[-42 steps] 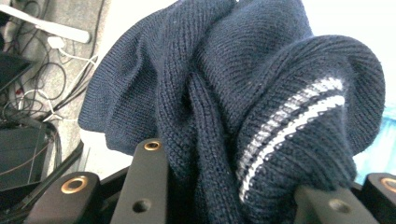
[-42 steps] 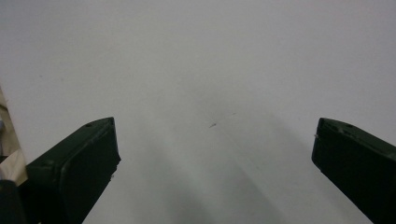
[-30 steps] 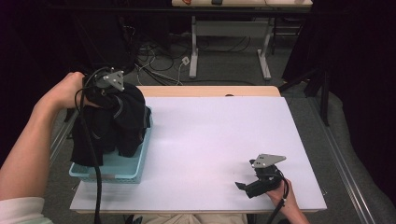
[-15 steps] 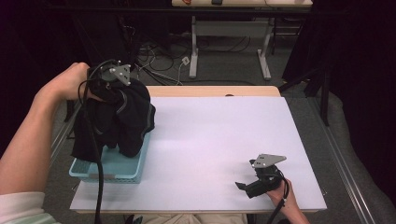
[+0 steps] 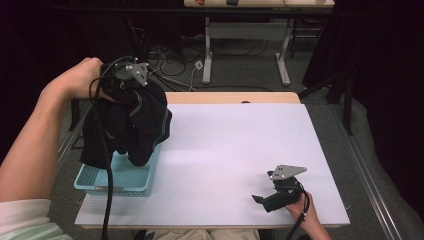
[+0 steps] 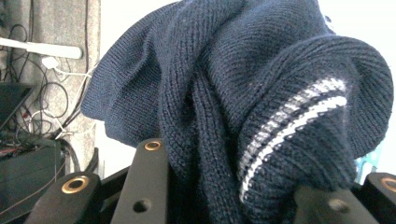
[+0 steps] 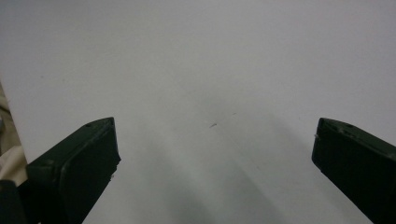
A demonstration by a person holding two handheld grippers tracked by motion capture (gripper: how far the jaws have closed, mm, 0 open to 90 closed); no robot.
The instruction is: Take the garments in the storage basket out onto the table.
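Observation:
A dark navy knitted sweater (image 5: 132,125) with a white-striped cuff (image 6: 294,116) hangs above a light blue basket (image 5: 125,175) at the table's left edge. My left gripper (image 5: 125,82) is raised over the basket and shut on the sweater's top; its lower folds still dip into the basket. In the left gripper view the knit bunches between the black jaws. My right gripper (image 5: 267,200) rests low near the table's front right, pointing left, open with nothing between its fingers (image 7: 74,168).
The white table top (image 5: 235,150) spreads between the basket and the right gripper. Behind the table stand desk legs (image 5: 207,50) and loose cables (image 5: 170,60) on the floor. A wooden strip (image 5: 230,97) runs along the far edge.
My left gripper has risen and moved away from me with the sweater, drawing most of it out of the basket. The right gripper has stayed still.

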